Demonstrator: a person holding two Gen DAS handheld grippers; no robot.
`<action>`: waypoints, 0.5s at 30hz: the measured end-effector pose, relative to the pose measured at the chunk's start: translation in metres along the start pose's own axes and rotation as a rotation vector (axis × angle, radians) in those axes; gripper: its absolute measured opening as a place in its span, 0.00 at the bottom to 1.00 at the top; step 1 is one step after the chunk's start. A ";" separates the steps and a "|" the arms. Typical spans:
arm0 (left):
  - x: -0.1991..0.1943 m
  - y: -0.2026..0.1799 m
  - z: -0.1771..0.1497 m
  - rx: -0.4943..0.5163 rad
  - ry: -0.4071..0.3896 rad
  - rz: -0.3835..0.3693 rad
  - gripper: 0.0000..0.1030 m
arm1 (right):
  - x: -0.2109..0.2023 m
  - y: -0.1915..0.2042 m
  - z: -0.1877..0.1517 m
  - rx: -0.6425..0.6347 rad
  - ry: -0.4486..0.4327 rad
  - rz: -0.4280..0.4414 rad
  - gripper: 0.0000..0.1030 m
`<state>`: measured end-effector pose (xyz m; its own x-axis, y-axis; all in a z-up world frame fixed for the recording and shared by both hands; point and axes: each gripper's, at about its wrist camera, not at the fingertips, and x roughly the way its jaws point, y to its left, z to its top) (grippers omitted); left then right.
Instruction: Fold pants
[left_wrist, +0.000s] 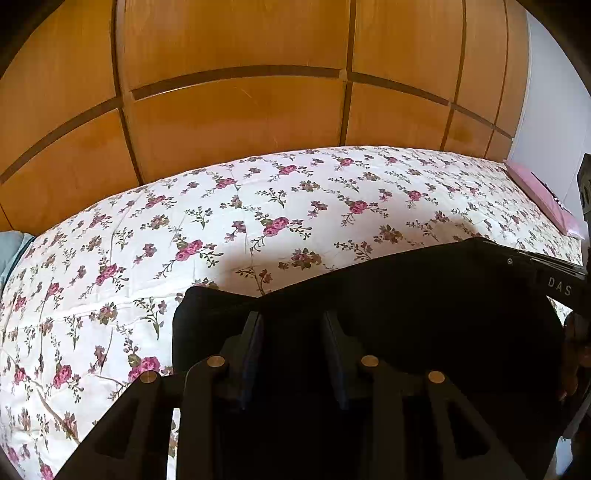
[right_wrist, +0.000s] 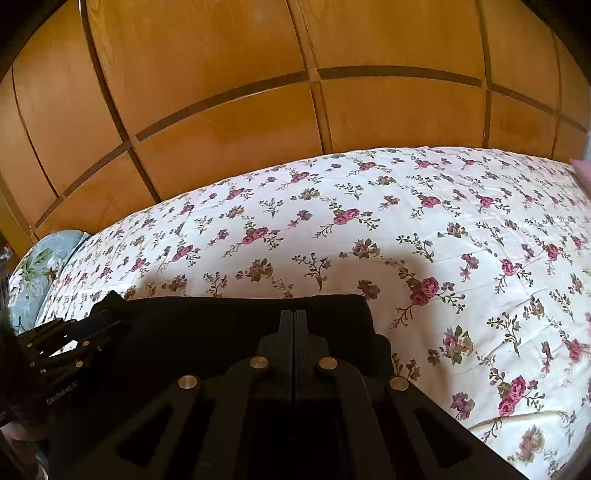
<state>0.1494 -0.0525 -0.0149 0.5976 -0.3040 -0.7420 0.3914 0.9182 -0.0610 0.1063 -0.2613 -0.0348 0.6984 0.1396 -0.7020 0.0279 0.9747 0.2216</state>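
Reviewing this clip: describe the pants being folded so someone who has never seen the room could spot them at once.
Start at the wall of orange-brown wooden wardrobe doors, then drop to the bed's white, rose-printed bedspread in front of it. The pants lie on its near part, under both grippers: the only plain black cloth there, with no print.

Left gripper (left_wrist: 293, 321) fingers apart; right gripper (right_wrist: 293, 317) fingers pressed together

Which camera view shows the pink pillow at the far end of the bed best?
The left wrist view: the pink pillow lies there as a long strip along the bed's right edge. The right wrist view shows only a small pink corner at the frame's right border.
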 end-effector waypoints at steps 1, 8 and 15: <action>-0.001 -0.001 0.000 0.003 -0.001 0.005 0.34 | -0.001 -0.001 0.000 0.004 -0.004 0.005 0.00; -0.012 -0.010 -0.007 0.032 -0.016 0.061 0.34 | -0.006 -0.004 -0.006 0.027 -0.035 0.033 0.00; -0.026 -0.009 -0.016 -0.024 -0.016 0.061 0.34 | -0.020 -0.006 -0.017 0.053 -0.076 0.041 0.00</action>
<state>0.1185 -0.0490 -0.0059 0.6309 -0.2509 -0.7341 0.3370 0.9410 -0.0321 0.0798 -0.2669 -0.0334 0.7521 0.1635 -0.6384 0.0348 0.9575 0.2862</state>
